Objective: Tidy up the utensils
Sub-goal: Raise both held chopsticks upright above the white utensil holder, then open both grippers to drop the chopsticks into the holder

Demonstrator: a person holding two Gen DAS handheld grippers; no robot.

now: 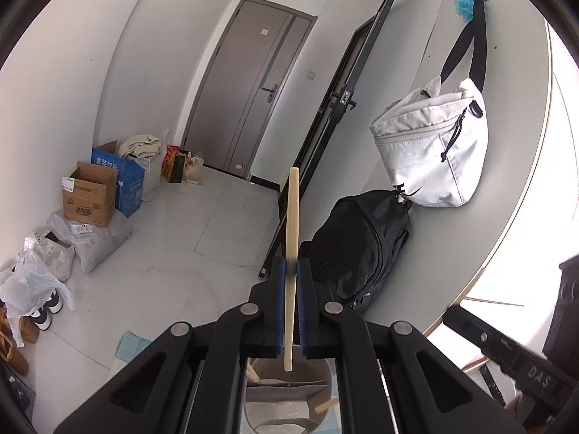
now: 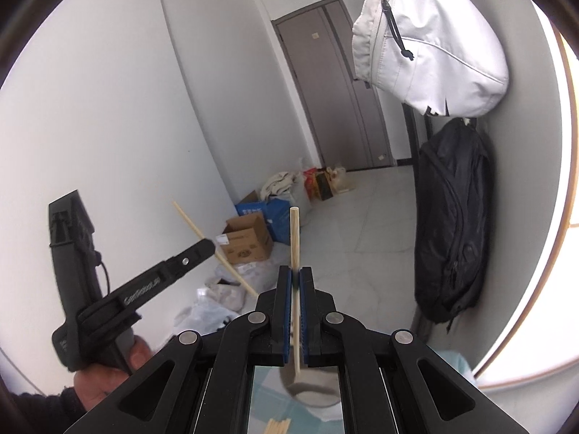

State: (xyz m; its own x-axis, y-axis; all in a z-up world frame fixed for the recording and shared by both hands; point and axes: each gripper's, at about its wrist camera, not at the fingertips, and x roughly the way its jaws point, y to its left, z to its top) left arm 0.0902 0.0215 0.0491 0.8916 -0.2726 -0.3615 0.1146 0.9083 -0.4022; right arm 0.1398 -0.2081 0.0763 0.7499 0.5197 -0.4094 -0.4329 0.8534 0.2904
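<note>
Between the left gripper's (image 1: 291, 271) closed jaws: one wooden chopstick (image 1: 291, 217), upright, sticking out above and below the pads. Grey divided holder (image 1: 289, 394) sits below the jaws.

Right wrist view: right gripper (image 2: 296, 278) clamped on a second chopstick (image 2: 295, 238), also upright. Left of its jaws, the left gripper (image 2: 210, 245) holds its chopstick tilted.

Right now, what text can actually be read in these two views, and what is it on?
"DAS": right gripper's body, seen from the left wrist.
Blue box: white characters, too blurred to read.
Brown cardboard box: printed logo and label, unreadable.
Left gripper's arm: lettering, too blurred.
</note>
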